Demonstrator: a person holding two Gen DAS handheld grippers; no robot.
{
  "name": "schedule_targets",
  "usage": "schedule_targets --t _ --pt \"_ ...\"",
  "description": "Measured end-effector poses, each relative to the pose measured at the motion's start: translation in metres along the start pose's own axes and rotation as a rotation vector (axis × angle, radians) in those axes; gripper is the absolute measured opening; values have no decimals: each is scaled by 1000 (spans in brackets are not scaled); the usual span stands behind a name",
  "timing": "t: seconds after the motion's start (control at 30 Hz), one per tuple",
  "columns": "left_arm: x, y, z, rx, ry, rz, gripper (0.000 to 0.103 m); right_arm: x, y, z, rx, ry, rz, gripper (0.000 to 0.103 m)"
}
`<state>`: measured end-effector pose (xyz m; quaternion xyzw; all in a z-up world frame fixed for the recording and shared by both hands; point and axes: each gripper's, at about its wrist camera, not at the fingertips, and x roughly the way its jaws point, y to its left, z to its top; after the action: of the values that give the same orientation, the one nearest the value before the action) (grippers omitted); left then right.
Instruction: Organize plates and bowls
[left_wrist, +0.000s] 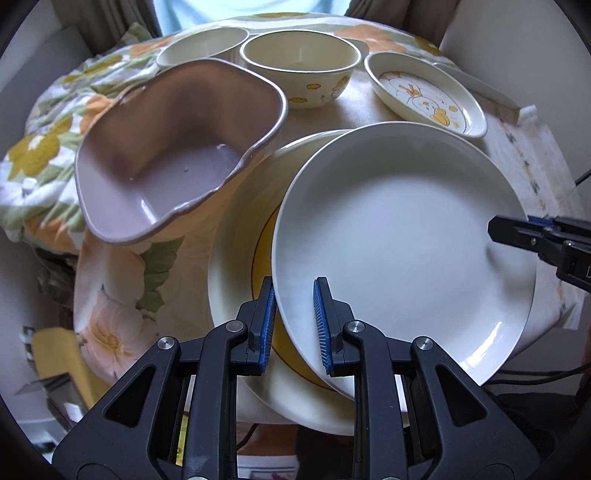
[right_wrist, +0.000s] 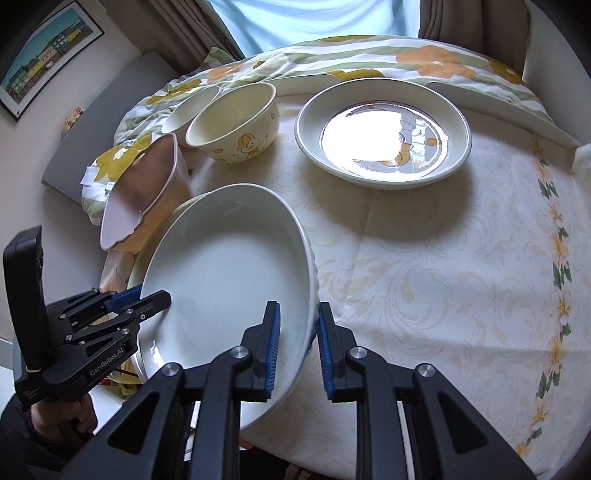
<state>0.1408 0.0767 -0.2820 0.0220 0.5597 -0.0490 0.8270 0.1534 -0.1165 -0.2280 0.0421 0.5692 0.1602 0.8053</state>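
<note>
A white deep plate (left_wrist: 402, 236) (right_wrist: 229, 273) is held tilted between both grippers. My left gripper (left_wrist: 295, 325) (right_wrist: 147, 295) is shut on the plate's left rim, and my right gripper (right_wrist: 299, 347) (left_wrist: 517, 232) is shut on the opposite rim. Under the white plate lies a cream plate with a yellow ring (left_wrist: 240, 266), mostly hidden. A mauve wavy-edged bowl (left_wrist: 177, 147) (right_wrist: 144, 195) sits to the left of them. Behind stand a cream duck-print bowl (left_wrist: 299, 70) (right_wrist: 232, 125) and another cream bowl (left_wrist: 203, 44) (right_wrist: 190, 107).
A duck-print plate (left_wrist: 424, 96) (right_wrist: 384, 133) lies at the back right on the pale patterned tablecloth (right_wrist: 443, 277). A flowered quilt (right_wrist: 369, 59) is bunched along the far and left sides. A person's hand (right_wrist: 55, 413) holds the left gripper.
</note>
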Motion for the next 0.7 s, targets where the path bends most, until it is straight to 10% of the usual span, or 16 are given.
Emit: schedule_targets --t 0.33,0.7 --pt "-3 -22 -3 137 -43 227 18 10 27 -6 -196 -4 -142 18" --pt "-11 -24 -5 156 -60 299 18 13 33 -5 -249 -8 -200 18"
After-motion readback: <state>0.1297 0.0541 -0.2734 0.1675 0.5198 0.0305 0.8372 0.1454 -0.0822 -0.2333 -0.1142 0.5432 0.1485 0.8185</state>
